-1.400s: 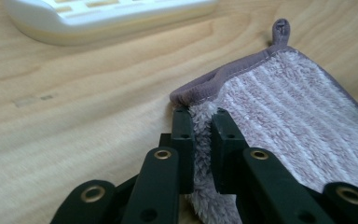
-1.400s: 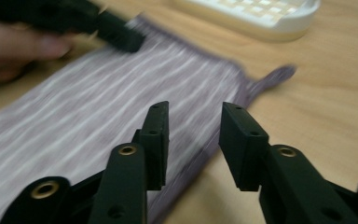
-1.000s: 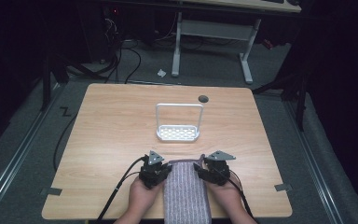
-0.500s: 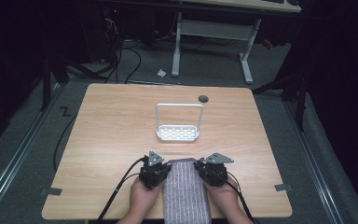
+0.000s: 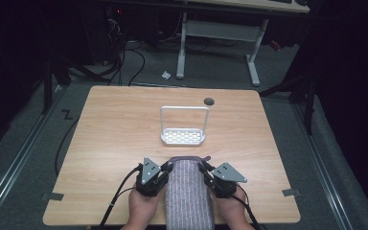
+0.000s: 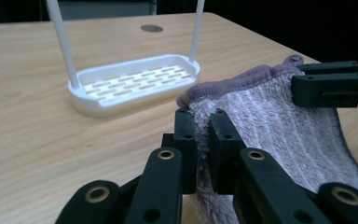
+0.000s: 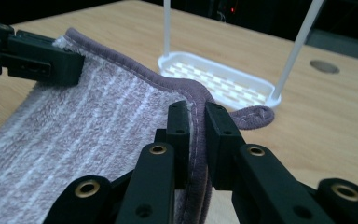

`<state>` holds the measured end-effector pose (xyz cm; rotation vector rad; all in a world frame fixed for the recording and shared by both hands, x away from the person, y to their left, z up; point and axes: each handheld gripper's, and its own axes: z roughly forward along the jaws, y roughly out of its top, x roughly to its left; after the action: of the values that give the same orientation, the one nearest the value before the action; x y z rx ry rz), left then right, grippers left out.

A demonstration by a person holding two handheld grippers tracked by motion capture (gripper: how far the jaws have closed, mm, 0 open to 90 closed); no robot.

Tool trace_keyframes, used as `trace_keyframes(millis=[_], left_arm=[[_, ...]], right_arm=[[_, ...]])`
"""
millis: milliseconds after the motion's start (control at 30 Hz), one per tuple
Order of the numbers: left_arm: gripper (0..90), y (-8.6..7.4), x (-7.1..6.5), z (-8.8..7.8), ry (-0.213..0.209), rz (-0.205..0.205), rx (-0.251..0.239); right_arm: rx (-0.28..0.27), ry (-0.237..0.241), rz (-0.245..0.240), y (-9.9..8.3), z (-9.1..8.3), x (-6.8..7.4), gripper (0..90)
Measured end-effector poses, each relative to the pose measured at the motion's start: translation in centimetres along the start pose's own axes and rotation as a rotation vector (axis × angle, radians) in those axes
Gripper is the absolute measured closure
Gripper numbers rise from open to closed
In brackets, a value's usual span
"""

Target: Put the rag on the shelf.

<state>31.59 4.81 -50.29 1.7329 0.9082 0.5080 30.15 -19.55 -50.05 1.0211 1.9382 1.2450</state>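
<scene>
Lab or test space, dimly lit — a bare wooden table [image 5: 124, 143] with a cable hole [image 5: 209, 101] stands on grey carpet [image 5: 19, 158]. Tape marks [image 5: 51, 196] on the floor by its corners, loose cables [image 5: 124, 62] behind — plus a white-legged desk [image 5: 220, 33] and dark equipment at the back.

Right hand-held gripper [image 7: 196, 116], bottom centre: black jaws closed on the purple hemmed edge of a striped towel [image 7: 88, 135]. Towel spreads across left of frame. Left hand-held gripper [image 7: 70, 65], upper left, pinches the towel's far edge. White slotted tray [image 7: 214, 81] with thin upright handle, upper centre-right. Wooden bench [image 7: 326, 126], round hole at upper right.
</scene>
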Motion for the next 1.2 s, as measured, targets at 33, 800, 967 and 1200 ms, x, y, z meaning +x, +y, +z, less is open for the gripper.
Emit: trace_keyframes(millis=[33,800,967,1200], left_arm=[[83.4,0.2,0.0,-0.2,0.002,0.004,-0.008],[84.4,7.1,0.5,-2.5,0.025,0.032,-0.157],[84.8,9.1,0.5,-3.0,0.019,0.048,-0.195],[85.3,11.4,0.6,-3.4,0.019,0.097,-0.233]], right_arm=[[0.000,0.000,0.000,0.0,0.0,0.0,81.4],[-0.172,0.000,-0.021,6.7,-1.6,-0.8,81.4],[-0.217,-0.003,-0.028,8.6,-2.0,-1.3,81.5],[-0.251,-0.002,-0.023,10.4,-2.2,-1.7,81.5]])
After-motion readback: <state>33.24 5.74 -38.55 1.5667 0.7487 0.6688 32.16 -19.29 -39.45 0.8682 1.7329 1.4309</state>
